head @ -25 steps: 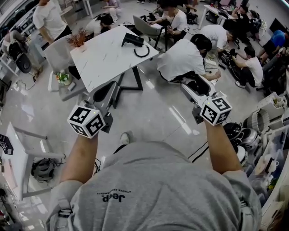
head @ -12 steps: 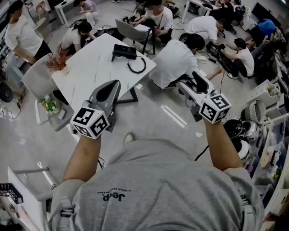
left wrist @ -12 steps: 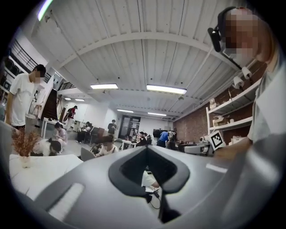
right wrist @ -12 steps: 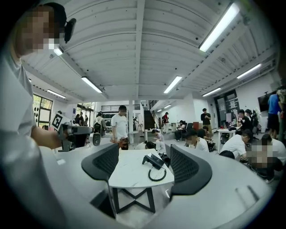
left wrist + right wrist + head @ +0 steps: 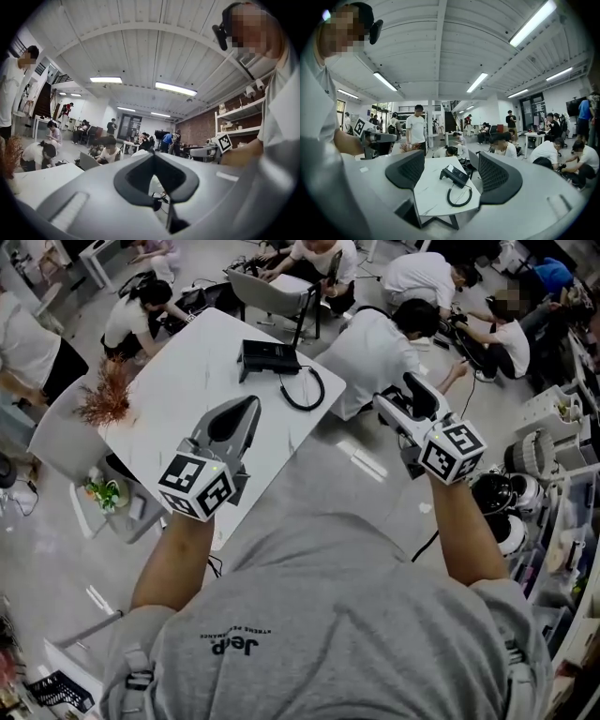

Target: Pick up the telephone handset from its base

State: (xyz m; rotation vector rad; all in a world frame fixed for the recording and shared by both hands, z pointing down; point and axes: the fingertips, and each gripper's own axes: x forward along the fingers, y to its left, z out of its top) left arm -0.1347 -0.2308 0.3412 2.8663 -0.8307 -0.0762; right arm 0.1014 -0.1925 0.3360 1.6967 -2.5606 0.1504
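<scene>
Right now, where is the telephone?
In the head view, the telephone sits at the far end of the white table, upper centre, its coiled cord looped at its right.

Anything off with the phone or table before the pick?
Nothing stands out. The telephone sits flat on the white table, with its cord in a loose loop on the tabletop near the edge. No spill or damage is visible. The left gripper and right gripper are both short of the telephone.
</scene>
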